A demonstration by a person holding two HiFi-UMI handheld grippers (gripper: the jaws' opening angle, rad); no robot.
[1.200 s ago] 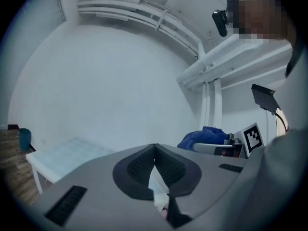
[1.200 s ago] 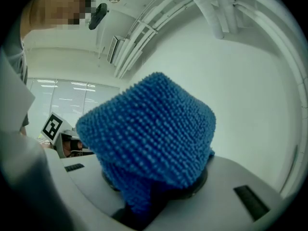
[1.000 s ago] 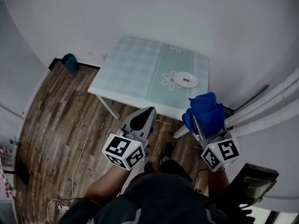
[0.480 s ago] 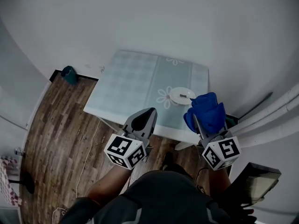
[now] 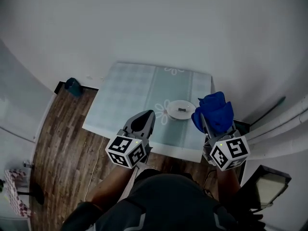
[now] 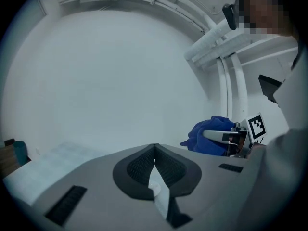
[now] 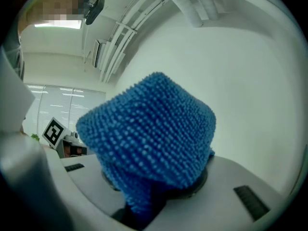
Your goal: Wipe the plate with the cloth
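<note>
A white plate with a small dark mark in its middle lies on the pale blue table, toward the right. My right gripper is shut on a bunched blue cloth, held in the air just right of the plate. In the right gripper view the cloth covers the jaws. My left gripper hangs over the table's near edge, left of the plate, its jaws pressed together on nothing. The left gripper view also catches the cloth off to the right.
The table stands against a white wall. A teal object sits on the wood floor at the table's far left corner. White pipes run along the right. A dark boxy thing is at lower right.
The person has stepped toward the table. Both grippers, earlier over the floor short of it, now reach over its near edge, and the cloth is beside the plate.
</note>
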